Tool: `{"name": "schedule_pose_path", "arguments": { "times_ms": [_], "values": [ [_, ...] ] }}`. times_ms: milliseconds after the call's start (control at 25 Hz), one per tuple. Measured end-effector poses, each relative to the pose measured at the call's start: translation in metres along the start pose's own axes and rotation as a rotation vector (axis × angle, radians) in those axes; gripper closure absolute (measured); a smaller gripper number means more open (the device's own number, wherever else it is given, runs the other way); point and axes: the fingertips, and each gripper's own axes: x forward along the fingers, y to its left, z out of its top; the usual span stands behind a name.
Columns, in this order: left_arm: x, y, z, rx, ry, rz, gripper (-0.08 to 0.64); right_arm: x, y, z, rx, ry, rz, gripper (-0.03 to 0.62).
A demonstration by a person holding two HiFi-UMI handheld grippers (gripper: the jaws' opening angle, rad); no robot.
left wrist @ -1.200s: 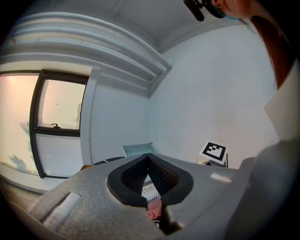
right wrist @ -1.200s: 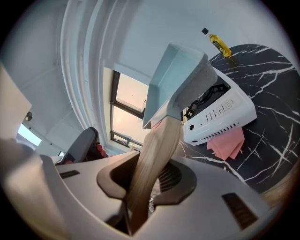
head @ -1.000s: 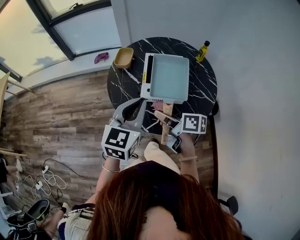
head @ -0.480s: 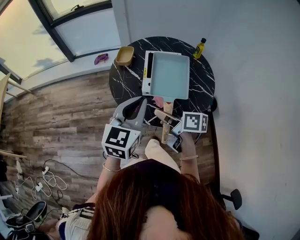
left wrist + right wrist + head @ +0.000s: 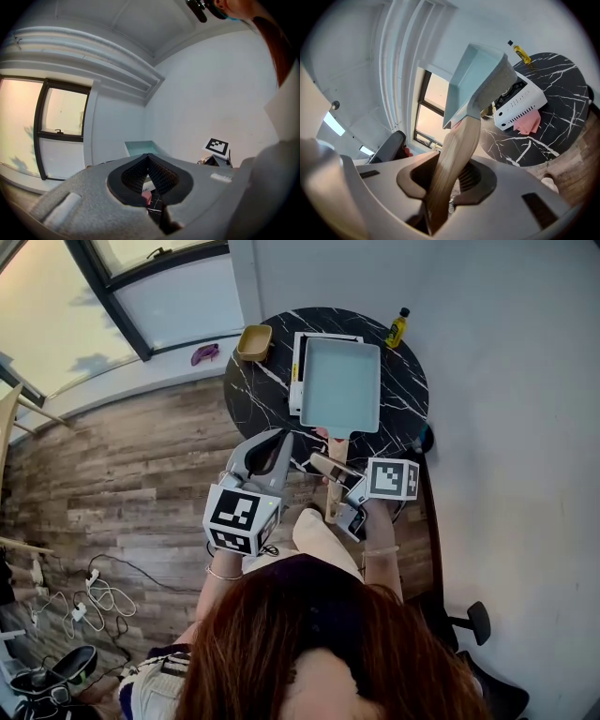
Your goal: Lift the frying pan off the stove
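Head view looks down on a round black marble table [image 5: 262,395] in the upper middle of the frame, where the pale teal, rectangular frying pan [image 5: 339,385] sits over the white stove [image 5: 296,381], covering most of it and leaving only the stove's left and top edges visible. The pan's wooden handle [image 5: 330,507] runs down toward the person, and the right gripper [image 5: 326,468] crosses it just below the pan. In the right gripper view the right gripper [image 5: 450,176] has its jaws closed firmly on the wooden handle [image 5: 454,154], which stands between the ribbed pads and rises to the frying pan [image 5: 473,77], tilted high in the centre of the frame. From this angle the pan appears clear of the stove [image 5: 520,101], which lies lower right on the table [image 5: 562,93] with a pink cloth [image 5: 527,123] at its near edge and a yellow oil bottle [image 5: 519,50] beyond. The left gripper [image 5: 281,439] hangs off the table's lower-left edge; in the left gripper view the left gripper [image 5: 148,159] has its jaw tips pressed together with nothing held. A yellow bowl [image 5: 253,341] rests at the table's upper-left rim, and the oil bottle [image 5: 397,327] stands at its upper right.
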Motion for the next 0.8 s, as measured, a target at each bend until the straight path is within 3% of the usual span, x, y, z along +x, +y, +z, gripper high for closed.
{"name": "schedule_pose_path", "arguments": {
  "times_ms": [800],
  "values": [
    [-0.073,-0.019,-0.004,-0.006,-0.032,-0.008,0.548,-0.021,0.053,-0.056,-0.013,-0.019,-0.001,0.489]
  ]
}}
